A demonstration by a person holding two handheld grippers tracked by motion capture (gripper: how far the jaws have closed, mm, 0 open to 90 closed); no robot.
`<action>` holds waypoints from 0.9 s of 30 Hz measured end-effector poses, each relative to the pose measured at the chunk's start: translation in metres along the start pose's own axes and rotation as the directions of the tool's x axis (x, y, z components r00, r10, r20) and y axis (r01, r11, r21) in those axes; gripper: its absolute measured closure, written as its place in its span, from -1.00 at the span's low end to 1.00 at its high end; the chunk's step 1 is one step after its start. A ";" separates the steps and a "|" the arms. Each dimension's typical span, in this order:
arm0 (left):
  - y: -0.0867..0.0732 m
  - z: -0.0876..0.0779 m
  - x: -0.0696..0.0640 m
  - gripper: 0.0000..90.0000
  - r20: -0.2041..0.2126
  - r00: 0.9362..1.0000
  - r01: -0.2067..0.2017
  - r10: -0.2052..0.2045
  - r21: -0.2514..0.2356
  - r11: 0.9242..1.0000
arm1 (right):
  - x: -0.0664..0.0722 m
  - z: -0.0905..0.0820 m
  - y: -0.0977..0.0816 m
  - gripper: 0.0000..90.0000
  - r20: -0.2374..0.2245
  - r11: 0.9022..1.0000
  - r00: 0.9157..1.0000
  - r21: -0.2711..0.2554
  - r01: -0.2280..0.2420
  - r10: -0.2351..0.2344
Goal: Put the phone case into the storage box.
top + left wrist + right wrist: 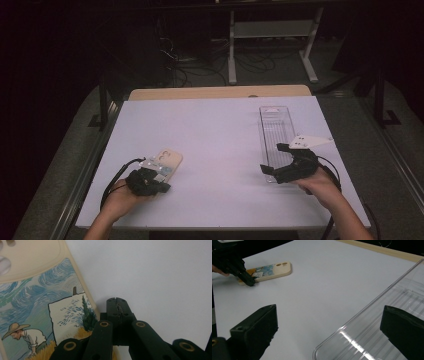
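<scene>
A cream phone case (167,160) with a painted field scene lies flat on the white table, at the left front. Its picture side (37,315) faces up, and it is seen again from across the table as the phone case (270,271). My left gripper (162,186) is shut with nothing between its jaws; its tip (117,305) rests on the table just beside the case's long edge. My right gripper (274,160) stands open and wide (328,330) over the near end of a clear plastic tray (276,131). The tray (387,315) looks empty.
The white board (220,145) covers a wooden table whose far edge (220,92) shows behind it. Beyond it are a white desk frame (272,35) and cables on the dark floor. A grey three-cornered plate (307,141) sits on top of my right gripper.
</scene>
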State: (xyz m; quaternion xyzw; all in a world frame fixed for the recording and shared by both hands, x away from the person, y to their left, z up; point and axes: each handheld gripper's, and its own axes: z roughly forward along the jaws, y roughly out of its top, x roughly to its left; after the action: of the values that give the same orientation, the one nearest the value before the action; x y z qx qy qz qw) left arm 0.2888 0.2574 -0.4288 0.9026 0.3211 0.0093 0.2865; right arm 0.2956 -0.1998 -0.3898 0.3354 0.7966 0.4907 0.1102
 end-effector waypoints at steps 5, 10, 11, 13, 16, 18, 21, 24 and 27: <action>-0.002 -0.003 0.004 1.00 -0.016 1.000 0.010 -0.010 -0.001 1.000 | 0.000 0.000 0.000 -0.98 0.000 1.000 1.000 0.001 0.002 -0.002; -0.008 -0.008 0.013 1.00 -0.040 0.998 0.037 -0.038 -0.010 0.999 | 0.000 0.000 0.000 -0.98 -0.001 1.000 1.000 0.001 -0.001 0.001; -0.008 -0.008 0.013 1.00 -0.040 0.998 0.037 -0.038 -0.010 0.999 | 0.000 0.000 0.000 -0.98 -0.001 1.000 1.000 0.001 -0.001 0.001; -0.010 -0.010 0.017 1.00 -0.053 0.997 0.054 -0.054 -0.011 0.998 | 0.000 0.000 0.000 -0.98 -0.001 1.000 1.000 0.002 0.000 0.000; -0.012 -0.012 0.021 1.00 -0.059 0.996 0.060 -0.061 -0.018 0.998 | 0.000 0.000 0.000 -0.98 -0.001 1.000 1.000 0.001 0.000 0.000; -0.013 -0.013 0.022 1.00 -0.058 0.996 0.068 -0.069 -0.019 0.998 | 0.000 0.000 0.000 -0.98 -0.001 1.000 1.000 0.001 0.001 -0.001; -0.013 -0.014 0.023 1.00 -0.063 0.995 0.069 -0.070 -0.018 0.997 | 0.000 0.000 0.000 -0.98 -0.001 1.000 1.000 0.001 0.004 -0.004; -0.013 -0.013 0.023 1.00 -0.063 0.995 0.071 -0.072 -0.019 0.997 | 0.000 0.000 0.000 -0.98 -0.002 1.000 1.000 0.001 0.002 -0.002; -0.013 -0.014 0.023 1.00 -0.061 0.996 0.065 -0.066 -0.032 0.997 | 0.000 0.000 0.000 -0.98 -0.002 1.000 1.000 0.003 0.002 -0.002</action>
State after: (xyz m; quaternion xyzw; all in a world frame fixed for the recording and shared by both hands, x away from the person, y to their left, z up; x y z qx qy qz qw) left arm 0.2964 0.2859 -0.4281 0.8865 0.3591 0.0329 0.2898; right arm 0.2955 -0.1997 -0.3902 0.3342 0.7978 0.4898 0.1096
